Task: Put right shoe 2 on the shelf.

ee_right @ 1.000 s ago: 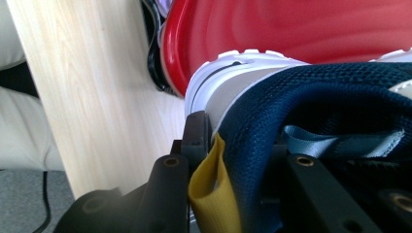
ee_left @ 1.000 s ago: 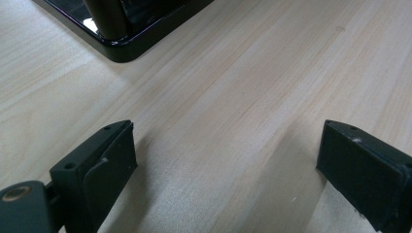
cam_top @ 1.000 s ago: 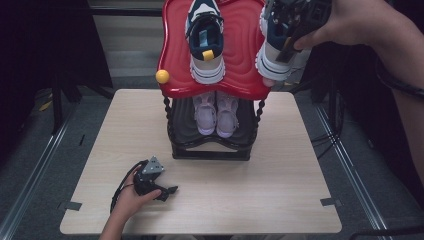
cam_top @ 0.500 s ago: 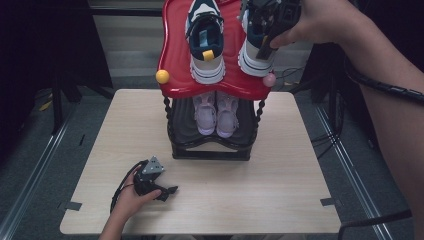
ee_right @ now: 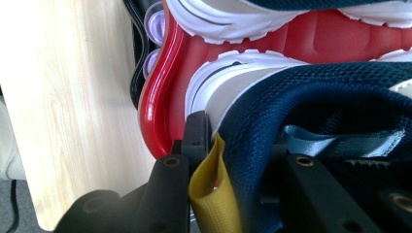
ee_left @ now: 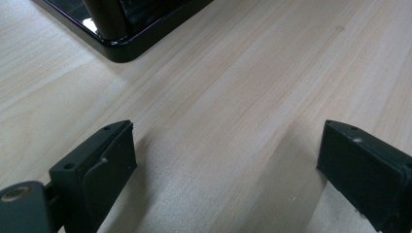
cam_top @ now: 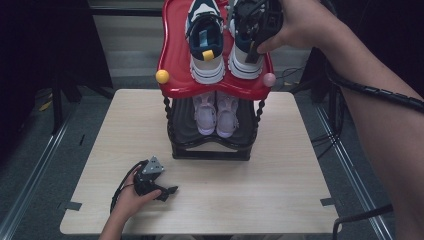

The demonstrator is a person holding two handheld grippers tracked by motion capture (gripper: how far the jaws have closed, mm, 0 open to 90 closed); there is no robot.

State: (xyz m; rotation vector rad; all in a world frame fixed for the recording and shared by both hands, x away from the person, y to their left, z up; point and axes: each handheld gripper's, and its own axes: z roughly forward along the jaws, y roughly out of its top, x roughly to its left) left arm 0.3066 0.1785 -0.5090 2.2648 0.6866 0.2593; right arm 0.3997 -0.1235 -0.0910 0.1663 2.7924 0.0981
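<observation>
Right claw (cam_top: 252,30) grips the navy sneaker's (cam_top: 246,55) heel on the red shelf (cam_top: 175,60); left claw (cam_top: 159,187) rests released on the bench (cam_top: 280,165) before that shelf.

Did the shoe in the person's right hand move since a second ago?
Yes. The right shoe, gripped by the right tool, went left, from past the red shelf edge to beside the other navy shoe.

Lab rig – bare table (cam_top: 280,200), dark surrounds.
</observation>
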